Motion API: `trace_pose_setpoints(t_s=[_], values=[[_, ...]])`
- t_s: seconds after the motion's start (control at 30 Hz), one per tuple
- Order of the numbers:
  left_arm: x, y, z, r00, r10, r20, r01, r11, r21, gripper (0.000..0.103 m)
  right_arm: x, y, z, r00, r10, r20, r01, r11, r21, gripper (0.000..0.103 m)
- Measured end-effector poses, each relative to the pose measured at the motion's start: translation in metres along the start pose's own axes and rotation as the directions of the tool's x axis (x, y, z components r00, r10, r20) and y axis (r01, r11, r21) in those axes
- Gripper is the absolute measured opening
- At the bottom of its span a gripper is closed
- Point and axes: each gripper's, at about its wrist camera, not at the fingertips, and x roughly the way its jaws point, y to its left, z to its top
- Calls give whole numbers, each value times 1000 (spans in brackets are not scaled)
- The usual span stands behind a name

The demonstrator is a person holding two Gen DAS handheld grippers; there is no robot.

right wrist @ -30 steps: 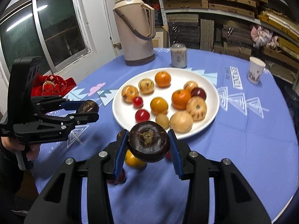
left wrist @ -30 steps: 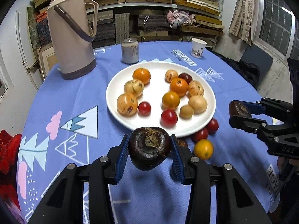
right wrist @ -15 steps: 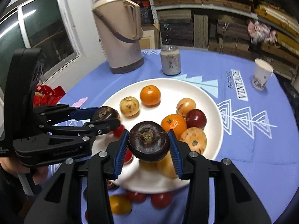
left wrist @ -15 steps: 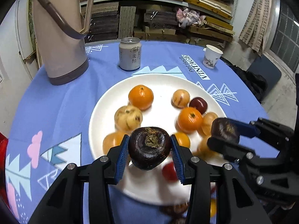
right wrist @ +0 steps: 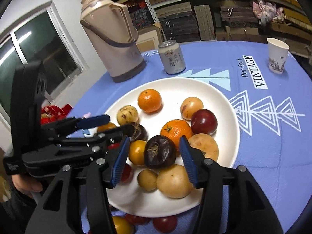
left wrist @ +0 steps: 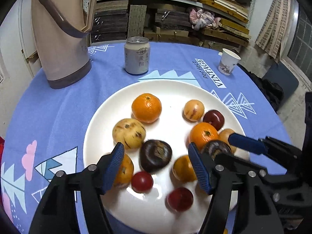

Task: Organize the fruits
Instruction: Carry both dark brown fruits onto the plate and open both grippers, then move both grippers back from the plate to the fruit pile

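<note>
letting go on both sides now; my left gripper has its jaws opening, pads clear of the dark fruit between them, which sits on the white plate near the middle; my right gripper is opening too, and its own dark fruit lies between the spreading pads, resting among the others at the near side of the plate, neither pad pressing on it as far as i can see; so i'd call these two delivered; already on the plate are two oranges, several pale yellow fruits, some small red ones and a plum; what's left, by my reckoning, is the handful off the plate on the blue tablecloth at its near edge; a yellow fruit and a red fruit show there, with others partly hidden; flask, can and paper cup stand on the far side, untouched.
</note>
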Motion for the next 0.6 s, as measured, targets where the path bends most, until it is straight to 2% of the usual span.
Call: trace_pose_setpoints(t_s=[0.17, 0.27, 0.4, 0.6], values=[[-22, -3, -17, 999, 26, 32, -27, 999, 22, 76, -24, 9, -12, 999, -3, 44, 4, 1000, -19, 62], [-39, -1, -32, 997, 43, 57, -44, 999, 17, 82, -35, 12, -23, 999, 1, 45, -1, 1000, -20, 63], [-55, -2, -49, 997, 52, 62, -54, 998, 17, 84, -52, 17, -43, 998, -18, 56, 19, 1000, -17, 76], [-81, -6, -81, 995, 65, 74, -67, 997, 26, 91, -68, 20, -75, 999, -28, 45, 28, 1000, 7, 80]])
